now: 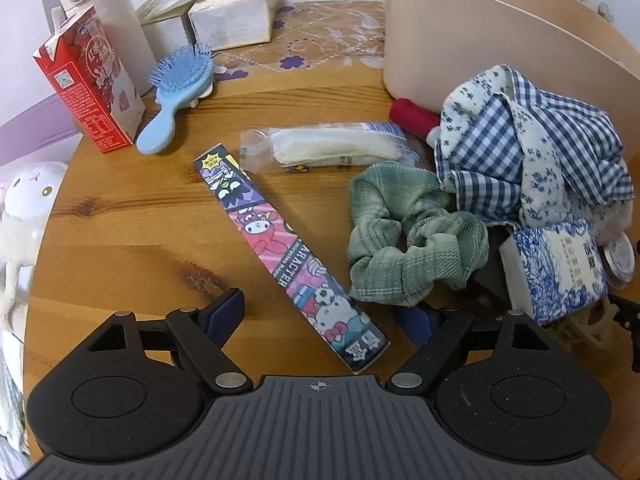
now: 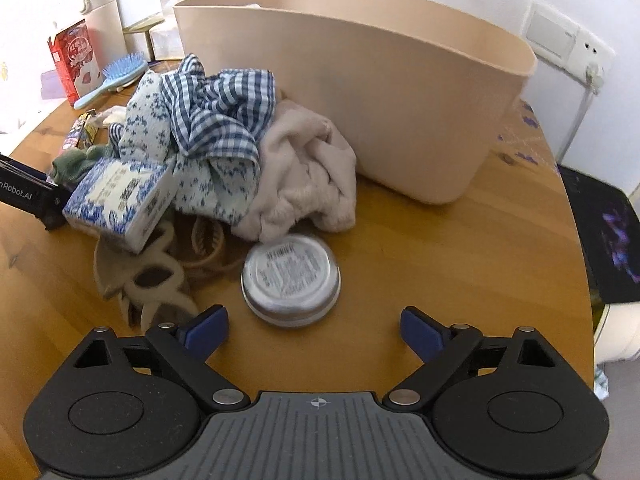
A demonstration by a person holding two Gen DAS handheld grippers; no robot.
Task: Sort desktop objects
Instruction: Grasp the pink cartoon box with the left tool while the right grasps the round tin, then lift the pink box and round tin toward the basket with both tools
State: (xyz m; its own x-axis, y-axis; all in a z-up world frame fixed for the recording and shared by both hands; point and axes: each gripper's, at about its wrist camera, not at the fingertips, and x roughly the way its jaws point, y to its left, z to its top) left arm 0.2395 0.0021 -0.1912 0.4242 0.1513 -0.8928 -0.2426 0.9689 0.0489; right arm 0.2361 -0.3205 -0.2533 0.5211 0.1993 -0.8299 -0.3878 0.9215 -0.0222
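- Far L: red carton (image 1: 90, 84) upright, blue brush (image 1: 176, 92) leaning beside it, near table (image 1: 120, 216) back edge. Not in play now.
- L gripper (image 1: 320, 320): jaws wide, nothing between pads. Long cartoon box (image 1: 288, 252) lies diagonal, its near end between the open fingers but no contact seen.
- Likely step for L: take that box. Box sits skew to the jaws, so roll wrist to square pads across its narrow width, then go lower before closing.
- Green scrunchie (image 1: 412, 240) is just beside the box's R edge, close by the R finger; keep that finger clear or it'll drag along.
- Bagged item (image 1: 328, 148) lies beyond the box's far end, apart.
- Middle: cloth pile (image 2: 208, 120), blue-white box (image 2: 120, 196) propped on a beige claw clip (image 2: 160, 280). Unstable; avoid bumping.
- R gripper (image 2: 314, 324): jaws wide w/ slight closing, empty. Round tin (image 2: 292, 280) flat on table just ahead, a bit L of centre.
- For R: shift L to centre on tin, descend so pads meet its side wall, not lid. Low profile, slip risk.
- Bin (image 2: 400, 100) stands behind the pile, R side of table; prob. the drop spot.
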